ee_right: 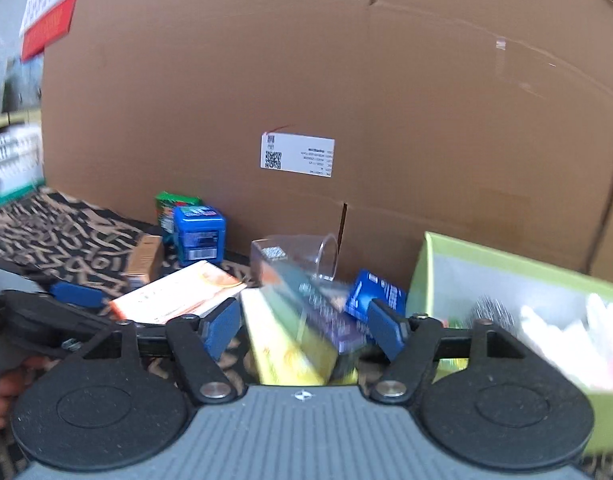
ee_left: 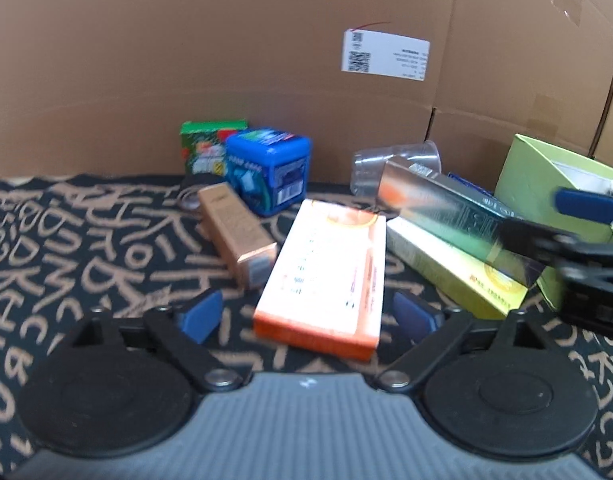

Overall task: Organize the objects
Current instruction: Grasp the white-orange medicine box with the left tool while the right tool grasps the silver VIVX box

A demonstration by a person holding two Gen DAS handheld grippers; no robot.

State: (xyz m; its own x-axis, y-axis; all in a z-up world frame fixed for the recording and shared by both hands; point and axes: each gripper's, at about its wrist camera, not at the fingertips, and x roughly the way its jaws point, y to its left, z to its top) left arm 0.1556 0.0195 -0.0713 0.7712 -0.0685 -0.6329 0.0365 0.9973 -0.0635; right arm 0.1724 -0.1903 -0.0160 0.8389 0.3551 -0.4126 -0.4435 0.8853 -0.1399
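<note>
My left gripper (ee_left: 306, 314) is open low over the patterned cloth, and the near end of a flat orange box (ee_left: 326, 272) lies between its blue pads without touching them. My right gripper (ee_right: 304, 328) is open around a yellow box (ee_right: 286, 348) and a dark shiny box (ee_right: 326, 312) that lies slanted on top of it. The dark box rests against the right pad, while the left pad stands apart from it. In the left wrist view one of the right gripper's fingers (ee_left: 586, 204) reaches over the lime-green open box (ee_left: 546, 172).
A copper box (ee_left: 236, 232), a blue tub (ee_left: 272, 168) and a green box (ee_left: 206, 144) sit near the cardboard wall (ee_left: 266, 60). A clear cup (ee_left: 394, 164) lies on its side beside a blue packet (ee_right: 374, 292). White items fill the lime box (ee_right: 506, 268). A hand (ee_right: 2, 392) shows at the left.
</note>
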